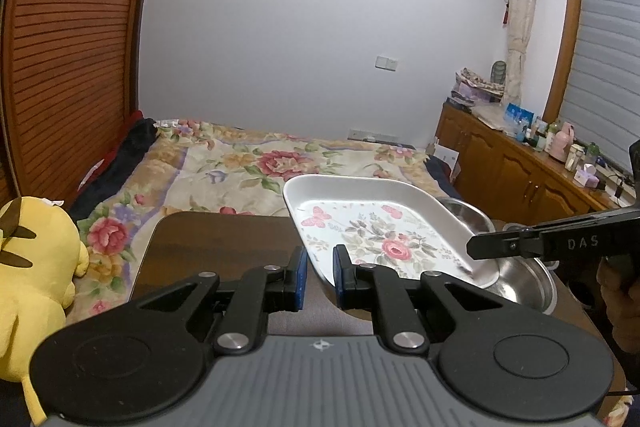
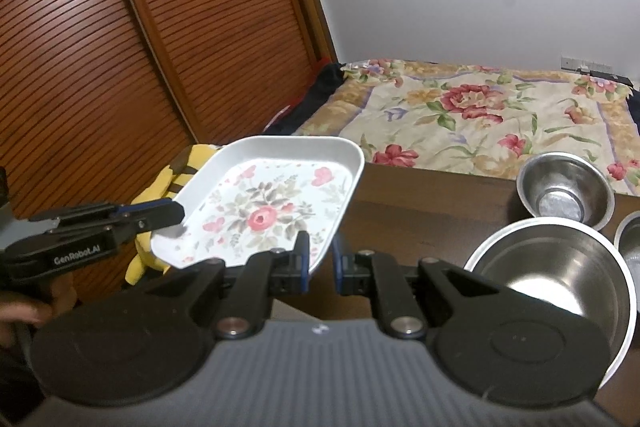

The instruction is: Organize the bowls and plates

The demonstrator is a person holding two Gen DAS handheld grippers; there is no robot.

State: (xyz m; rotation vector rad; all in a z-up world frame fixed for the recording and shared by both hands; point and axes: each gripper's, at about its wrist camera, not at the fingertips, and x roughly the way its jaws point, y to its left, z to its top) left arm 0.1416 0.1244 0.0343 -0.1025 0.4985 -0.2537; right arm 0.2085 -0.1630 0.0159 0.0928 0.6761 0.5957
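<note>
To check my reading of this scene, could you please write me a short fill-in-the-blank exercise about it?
The square plate carries a ___ pattern.
Counting the left tool and the right tool, ___ tools clamp it.
The plush toy left of the table is mainly ___.
Missing words: floral; two; yellow.

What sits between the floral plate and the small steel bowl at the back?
Only bare brown table separates the floral plate from the small steel bowl, seen in the right wrist view.
</note>
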